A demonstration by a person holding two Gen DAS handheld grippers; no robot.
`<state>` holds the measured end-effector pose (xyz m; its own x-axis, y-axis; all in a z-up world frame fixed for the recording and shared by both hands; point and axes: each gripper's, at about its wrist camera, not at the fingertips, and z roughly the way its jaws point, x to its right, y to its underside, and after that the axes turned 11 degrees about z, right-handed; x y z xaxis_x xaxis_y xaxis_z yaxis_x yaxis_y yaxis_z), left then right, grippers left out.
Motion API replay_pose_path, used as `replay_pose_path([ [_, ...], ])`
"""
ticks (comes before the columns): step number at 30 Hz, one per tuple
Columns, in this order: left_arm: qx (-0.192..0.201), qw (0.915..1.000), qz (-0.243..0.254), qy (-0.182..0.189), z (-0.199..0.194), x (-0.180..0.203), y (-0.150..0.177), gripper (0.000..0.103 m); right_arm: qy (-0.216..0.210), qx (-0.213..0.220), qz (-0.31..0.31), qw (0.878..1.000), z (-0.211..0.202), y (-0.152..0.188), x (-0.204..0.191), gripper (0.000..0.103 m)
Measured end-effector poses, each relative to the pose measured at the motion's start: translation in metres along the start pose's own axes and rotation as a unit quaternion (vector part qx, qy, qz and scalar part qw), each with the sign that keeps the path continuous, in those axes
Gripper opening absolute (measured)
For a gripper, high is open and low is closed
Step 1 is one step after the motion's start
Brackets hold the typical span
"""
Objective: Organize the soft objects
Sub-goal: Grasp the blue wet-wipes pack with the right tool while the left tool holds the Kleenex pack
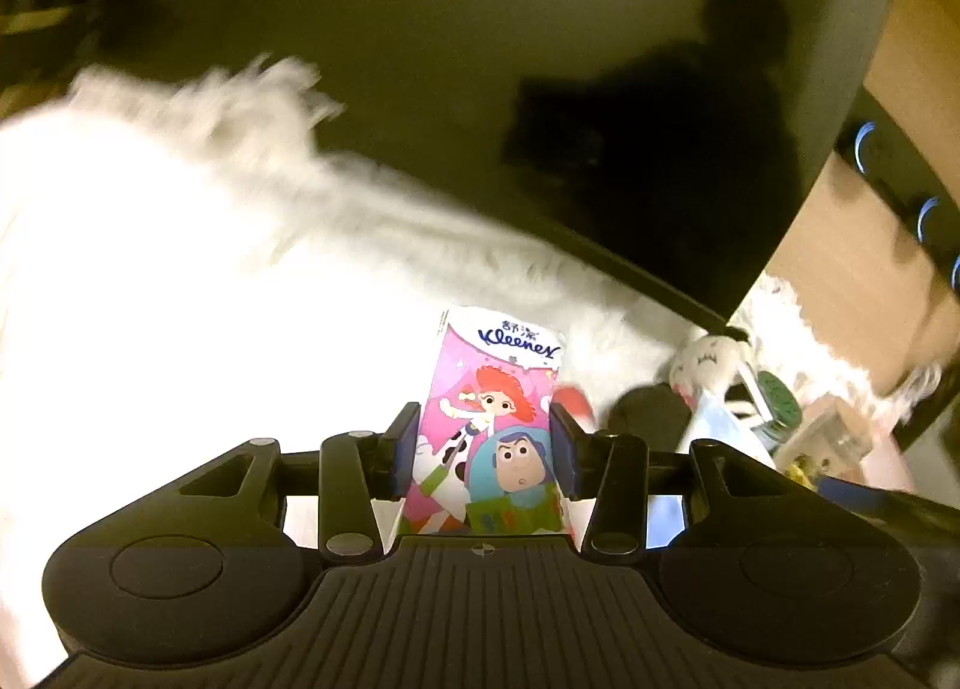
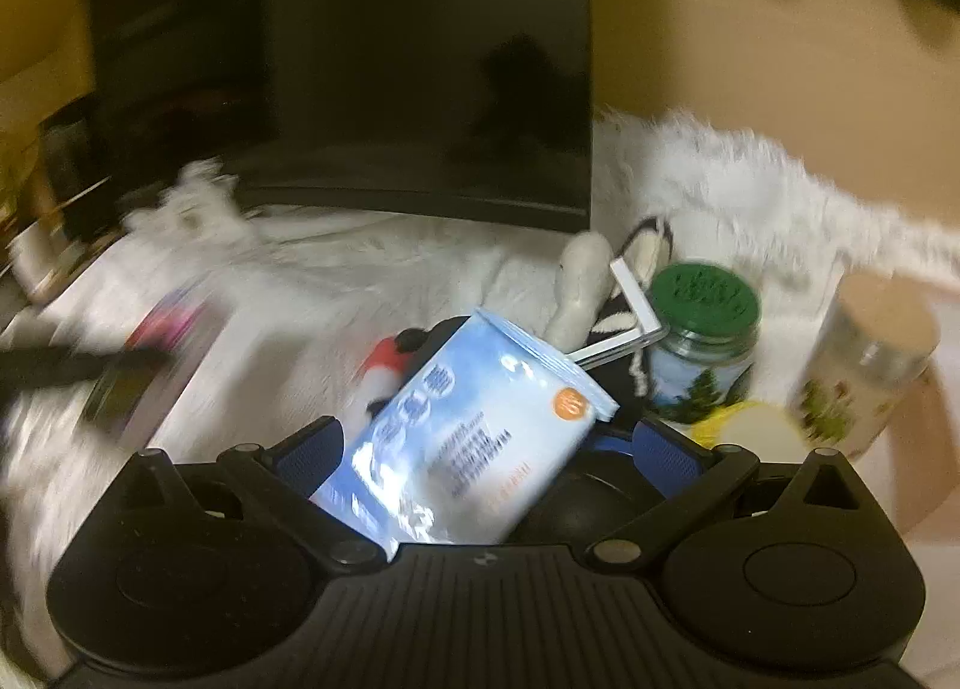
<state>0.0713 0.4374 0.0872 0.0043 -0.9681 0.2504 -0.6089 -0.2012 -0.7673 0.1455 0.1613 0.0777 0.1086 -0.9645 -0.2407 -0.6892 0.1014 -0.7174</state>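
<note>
My left gripper (image 1: 483,443) is pinching the pink Kleenex pack (image 1: 489,425) between nearly closed fingers, and my right gripper (image 2: 489,452) is standing wider, its left finger pressing the blue wipes pack (image 2: 474,437) while the right finger seems apart. Both packs are hanging over the white fluffy rug (image 2: 360,269). Beyond the wipes, a green-lidded jar (image 2: 699,341) and a clear jar (image 2: 864,353) are standing near a plush toy (image 2: 585,281), and the dark monitor (image 2: 390,59) is closing the far edge.

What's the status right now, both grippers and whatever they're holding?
Left gripper shut on pink Kleenex tissue pack. Right gripper, jaws wide, blue-and-white wipes pouch between them, grip unclear. Green-lidded glass jar close ahead.
</note>
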Motion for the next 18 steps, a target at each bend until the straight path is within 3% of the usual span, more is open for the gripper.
replay_pose_path([
  [3,-0.009,0.9999,-0.003,-0.007,-0.009,0.0,0.018,0.048,0.009,-0.011,0.065,0.998,0.024,-0.003,-0.001,0.103],
  [5,-0.016,0.9998,0.005,-0.015,-0.014,0.0,0.027,0.048,0.017,-0.028,0.077,0.997,0.042,-0.002,-0.006,0.103],
  [8,-0.016,0.9996,-0.004,-0.02,-0.017,-0.007,0.039,0.048,0.047,-0.017,0.021,0.999,0.053,0.008,-0.025,0.103],
  [12,-0.015,0.9992,-0.028,-0.023,-0.018,-0.021,0.044,0.048,0.045,-0.016,-0.095,0.994,0.057,0.032,-0.04,0.103],
  [14,-0.017,0.999,-0.034,-0.023,-0.015,-0.023,0.043,0.048,0.038,-0.009,-0.111,0.993,0.049,0.04,-0.038,0.101],
  [17,-0.023,0.9988,-0.038,-0.018,-0.009,-0.025,0.04,0.048,0.016,-0.025,-0.105,0.994,0.037,0.037,-0.034,0.088],
  [18,-0.025,0.9988,-0.038,-0.016,-0.006,-0.024,0.039,0.048,0.013,-0.028,-0.105,0.994,0.035,0.034,-0.034,0.088],
])
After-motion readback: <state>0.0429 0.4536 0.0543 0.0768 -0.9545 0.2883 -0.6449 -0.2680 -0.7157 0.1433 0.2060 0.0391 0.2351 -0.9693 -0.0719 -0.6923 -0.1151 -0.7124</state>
